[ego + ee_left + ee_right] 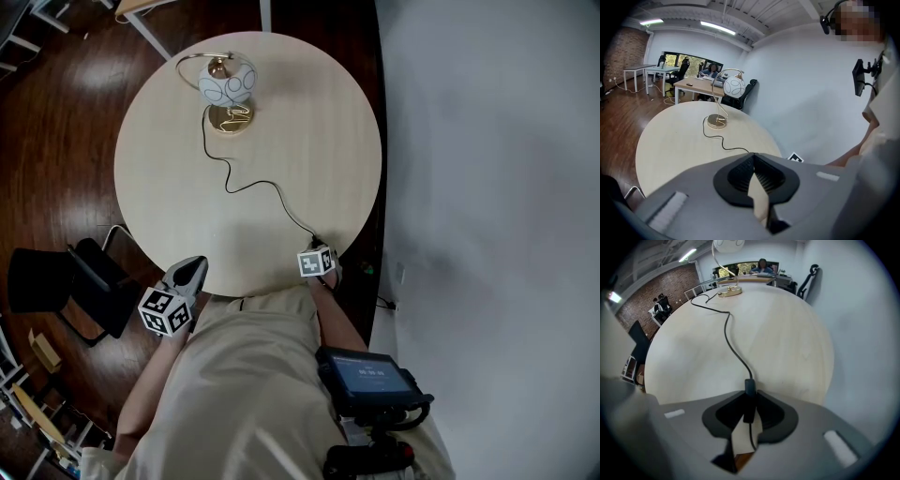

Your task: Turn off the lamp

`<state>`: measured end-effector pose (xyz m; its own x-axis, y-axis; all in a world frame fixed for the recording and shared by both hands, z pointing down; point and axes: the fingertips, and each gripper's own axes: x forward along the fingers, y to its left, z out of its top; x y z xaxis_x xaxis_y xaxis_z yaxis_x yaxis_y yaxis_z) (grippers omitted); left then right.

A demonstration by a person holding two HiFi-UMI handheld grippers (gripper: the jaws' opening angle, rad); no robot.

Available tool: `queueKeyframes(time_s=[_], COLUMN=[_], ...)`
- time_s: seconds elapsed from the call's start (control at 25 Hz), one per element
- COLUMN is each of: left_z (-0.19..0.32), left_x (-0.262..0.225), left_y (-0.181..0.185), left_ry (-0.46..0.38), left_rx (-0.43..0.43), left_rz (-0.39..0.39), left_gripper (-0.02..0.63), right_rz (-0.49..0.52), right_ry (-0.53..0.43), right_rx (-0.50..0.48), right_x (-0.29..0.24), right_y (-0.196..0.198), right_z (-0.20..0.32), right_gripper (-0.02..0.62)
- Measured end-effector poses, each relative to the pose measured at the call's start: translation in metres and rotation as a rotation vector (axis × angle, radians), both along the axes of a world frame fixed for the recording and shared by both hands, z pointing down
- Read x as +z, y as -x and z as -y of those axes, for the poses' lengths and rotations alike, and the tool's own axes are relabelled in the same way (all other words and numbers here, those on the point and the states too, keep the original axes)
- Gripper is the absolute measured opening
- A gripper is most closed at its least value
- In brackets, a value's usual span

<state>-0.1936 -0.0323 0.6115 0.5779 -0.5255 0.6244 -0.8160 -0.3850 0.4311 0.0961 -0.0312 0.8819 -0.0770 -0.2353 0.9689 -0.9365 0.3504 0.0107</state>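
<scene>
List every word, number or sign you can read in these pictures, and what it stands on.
No text is readable anywhere.
Screen at the person's waist: pale characters, too blurred to read.
Marker cubes: black-and-white square codes, no letters.

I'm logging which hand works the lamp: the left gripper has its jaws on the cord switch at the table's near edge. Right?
No: the right gripper has its jaws on the cord switch at the table's near edge, as the right gripper view shows. The left gripper's jaws are together and empty.
</scene>
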Motion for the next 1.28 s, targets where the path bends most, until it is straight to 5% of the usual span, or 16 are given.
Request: queueKeyframes(time_s=[0.32, 0.56, 0.8, 1.28], left_z=[0.001, -0.004, -0.008, -0.015], left_x=[-0.001, -0.002, -0.003, -0.003], left_y=[0.001, 0.003, 0.005, 0.006], left_ry=[-0.003, -0.007, -0.004, -0.005], left_rx=[0.007, 0.013, 0.016, 0.004], left_rz=[0.002, -0.001, 0.001, 0.008], left_gripper=[0.003, 0.003, 0.003, 0.003], right_rz=[-0.031, 0.046, 0.063, 0.142], right_ry=[-0.019, -0.044, -0.044, -0.008], right_rx=[-0.03, 0.044, 0.127, 0.128], right_x=[0.002, -0.002, -0.005, 0.001], right_y=[-0.002, -0.003, -0.013, -0.014], right_z=[-0.001, -0.011, -0.021, -0.01], right_gripper=[0.097, 0.233, 0.222, 0.135])
